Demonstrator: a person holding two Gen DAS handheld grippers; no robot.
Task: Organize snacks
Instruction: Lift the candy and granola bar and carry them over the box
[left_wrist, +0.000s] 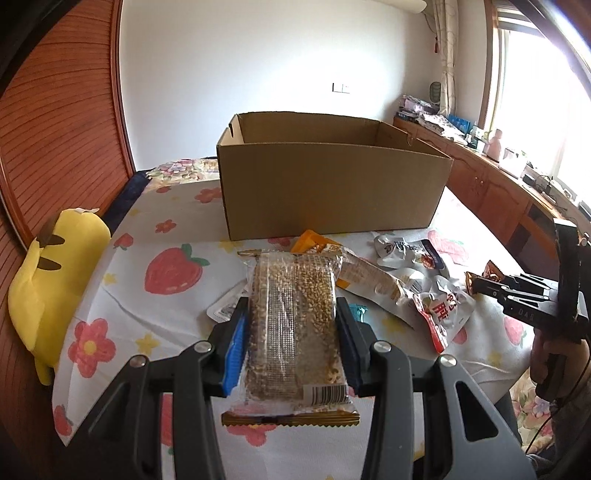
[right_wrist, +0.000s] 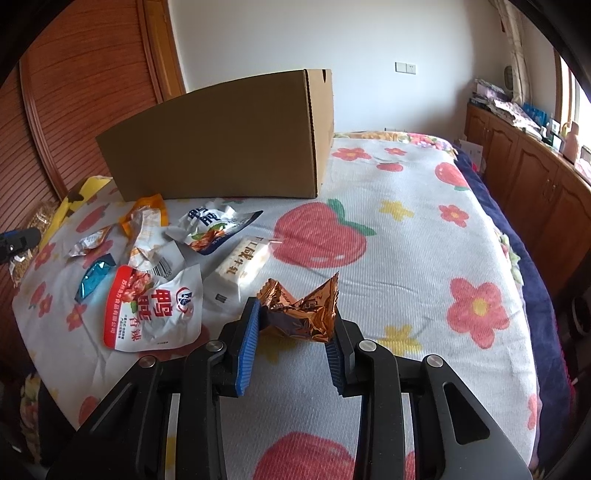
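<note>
Snacks fill both my claws: left claw grips a grain bar, right claw pinches a copper wrapper, both raised off the bed, ready for the box beyond.

A bed with a strawberry-print cover carries a cardboard box, snack packets scattered just before it.
</note>
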